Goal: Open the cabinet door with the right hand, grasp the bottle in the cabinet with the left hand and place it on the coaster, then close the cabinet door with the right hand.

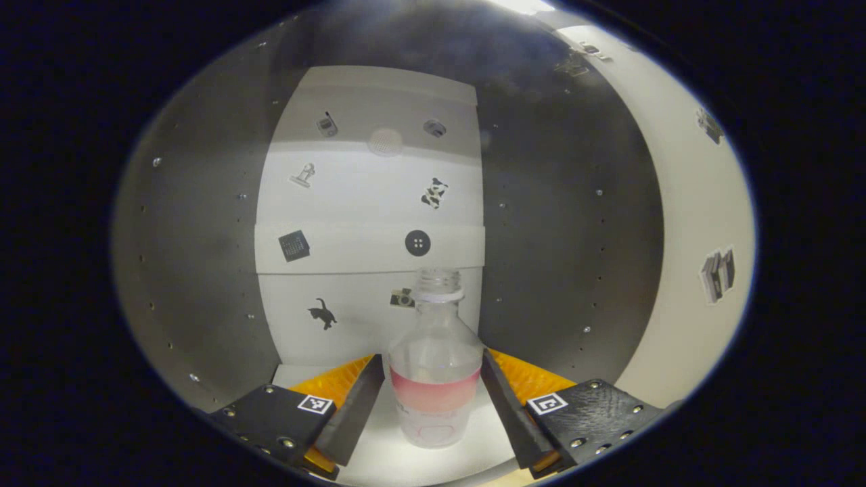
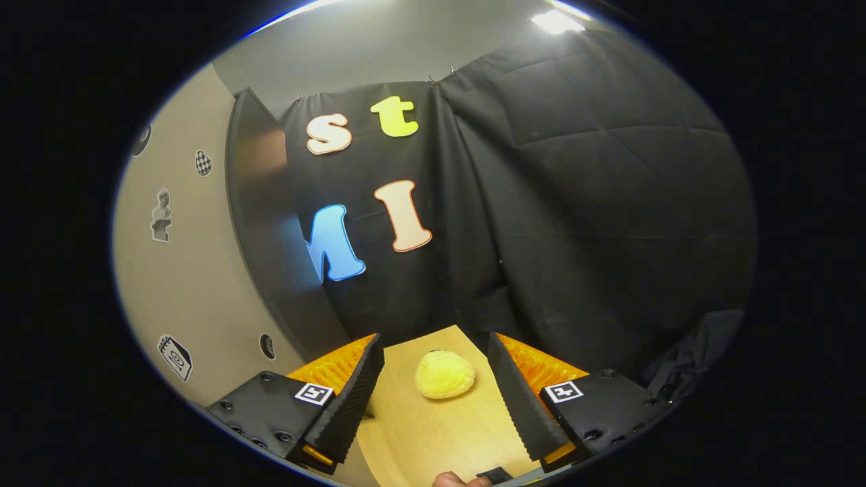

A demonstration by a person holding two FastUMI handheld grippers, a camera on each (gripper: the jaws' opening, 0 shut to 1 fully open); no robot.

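From the left gripper view we look close into the cabinet (image 1: 203,237), facing its back wall. From the right gripper view we face the tabletop (image 2: 433,426) and booth wall, the cabinet's outer side at left.

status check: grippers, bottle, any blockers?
Left gripper open, fingers either side of bottle inside cabinet. Right gripper open, empty. Coaster free. Nothing in the way.

Bottle (image 1: 436,365) stands upright inside the cabinet (image 1: 203,270), between the left gripper (image 1: 433,399) fingers, before the back panel. Coaster (image 2: 444,374) lies on the table (image 2: 433,433), between the right gripper (image 2: 436,399) fingers; cabinet door (image 2: 270,237) stands to its left.
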